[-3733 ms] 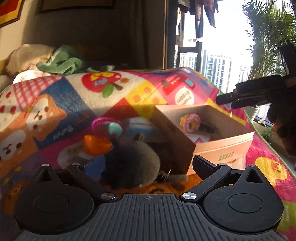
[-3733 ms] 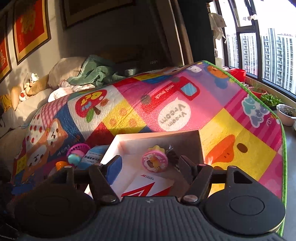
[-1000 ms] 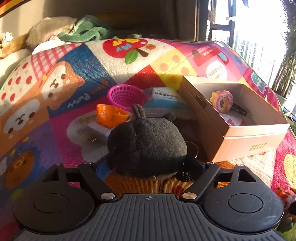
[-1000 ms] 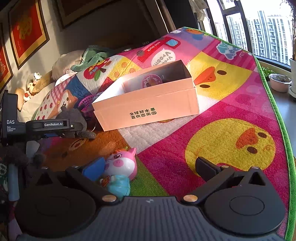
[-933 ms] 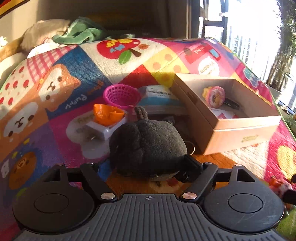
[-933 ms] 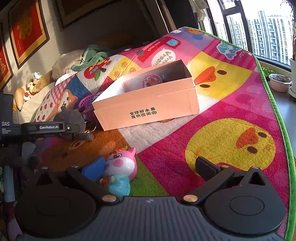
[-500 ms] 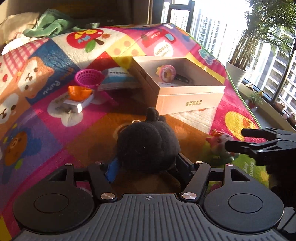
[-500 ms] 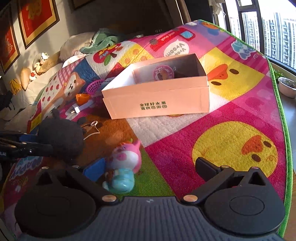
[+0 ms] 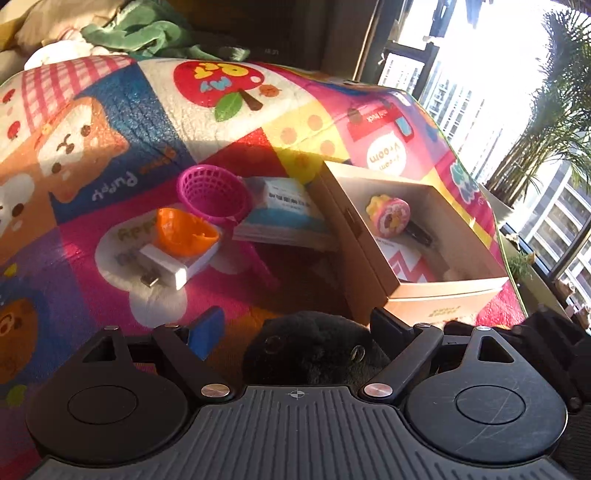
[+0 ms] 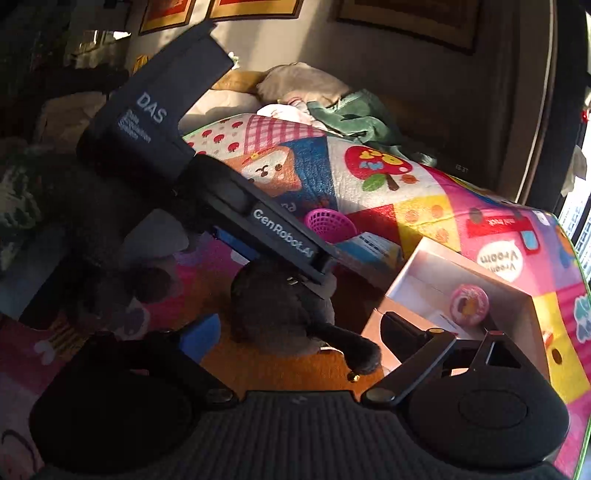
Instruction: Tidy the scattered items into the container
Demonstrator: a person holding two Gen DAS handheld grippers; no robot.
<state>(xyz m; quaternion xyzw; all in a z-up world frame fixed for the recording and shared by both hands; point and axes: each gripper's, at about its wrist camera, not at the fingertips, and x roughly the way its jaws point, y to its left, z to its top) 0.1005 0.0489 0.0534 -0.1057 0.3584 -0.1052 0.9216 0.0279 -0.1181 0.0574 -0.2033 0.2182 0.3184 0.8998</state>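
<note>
A black plush toy (image 9: 310, 350) sits low between the fingers of my left gripper (image 9: 295, 325). Its jaws are opening, and a gap shows beside the blue left pad (image 9: 205, 328). In the right wrist view the same black plush toy (image 10: 280, 306) lies on the mat, under the left gripper's fingers (image 10: 280, 229). It is also between the spread fingers of my right gripper (image 10: 301, 328). Those jaws are closing but do not touch it. The pink cardboard box (image 9: 443, 295) (image 10: 406, 280) stands just to the right, with a pink round toy (image 9: 391, 218) inside.
On the colourful play mat (image 9: 110, 110) lie a magenta basket (image 9: 212, 197), an orange shell (image 9: 183, 232) on a white charger (image 9: 166, 264), and a blue-and-white packet (image 9: 284, 210). Pillows and a green cloth (image 9: 147, 29) pile up at the back. Windows and plants are on the right.
The left gripper has widened and the plush sits lower between its fingers, closer to the box. The right gripper has rolled and swung left from the pig toy to the plush.
</note>
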